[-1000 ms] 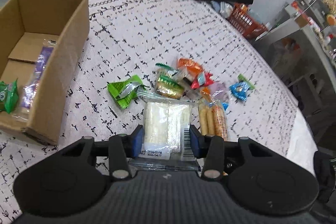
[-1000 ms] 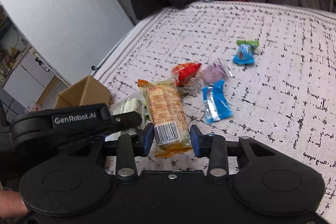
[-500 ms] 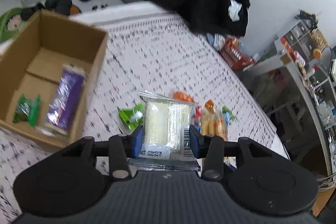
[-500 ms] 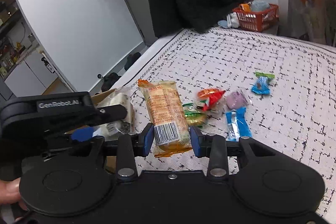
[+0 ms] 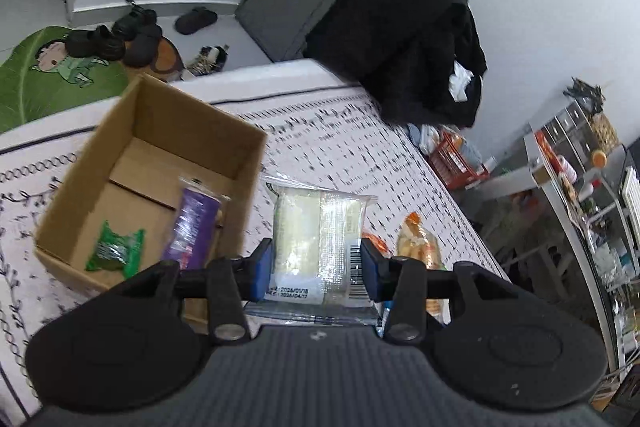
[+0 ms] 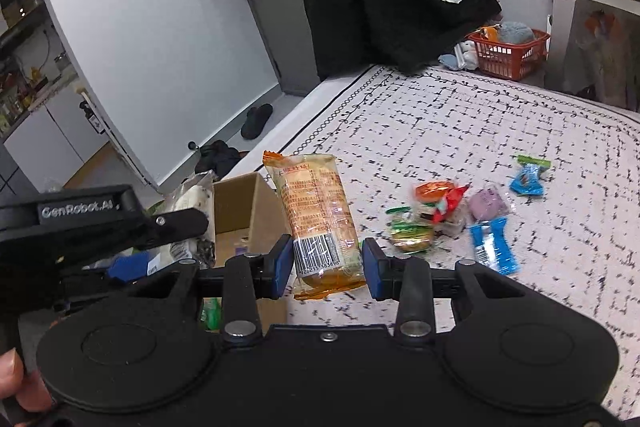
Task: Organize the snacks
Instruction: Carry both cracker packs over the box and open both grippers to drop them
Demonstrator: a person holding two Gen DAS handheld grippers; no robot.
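Left gripper [image 5: 316,273] clamped on clear-wrapped pale snack pack [image 5: 318,231], aloft just right of cardboard box [image 5: 152,131]. Right gripper [image 6: 325,263] pinching orange cake packet [image 6: 320,219], raised beside that box, loose snacks [image 6: 448,215] lying on patterned bedspread [image 6: 460,131].

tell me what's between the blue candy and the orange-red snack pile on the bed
In the right wrist view, only a purple packet lies between the blue candy and the pile; otherwise bare bedcover.
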